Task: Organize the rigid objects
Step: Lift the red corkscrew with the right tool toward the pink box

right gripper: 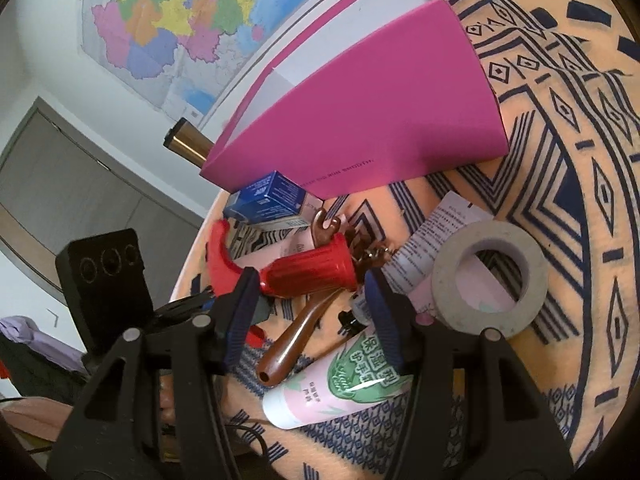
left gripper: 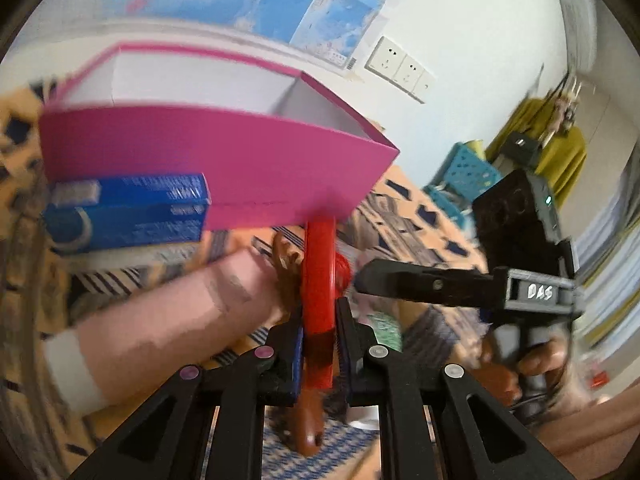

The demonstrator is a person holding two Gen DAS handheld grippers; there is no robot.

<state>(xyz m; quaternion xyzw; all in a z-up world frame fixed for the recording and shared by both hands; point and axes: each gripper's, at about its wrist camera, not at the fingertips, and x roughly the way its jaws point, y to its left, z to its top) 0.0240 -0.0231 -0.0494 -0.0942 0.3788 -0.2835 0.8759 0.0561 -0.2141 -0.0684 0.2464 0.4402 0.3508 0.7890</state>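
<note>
Left wrist view: the left gripper [left gripper: 319, 350] clamps a red plastic tool [left gripper: 319, 280] edge-on between its pads, just before the open pink box [left gripper: 224, 168]; a blue carton [left gripper: 128, 212] lies against the box's front. Right wrist view: the right gripper [right gripper: 310, 316] stands wide apart, holding nothing, above a brown shoehorn [right gripper: 294, 340], a hand-cream tube [right gripper: 340, 392] and a grey tape roll [right gripper: 490, 276] on the patterned cloth [right gripper: 580, 200].

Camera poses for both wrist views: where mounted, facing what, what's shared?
Left wrist: behind the left claw, shut on the red tool, facing the pink box; the right claw shows.
Right wrist: behind the open right claw, looking down at the tape roll.
Shared: pink box, red tool, blue carton.
</note>
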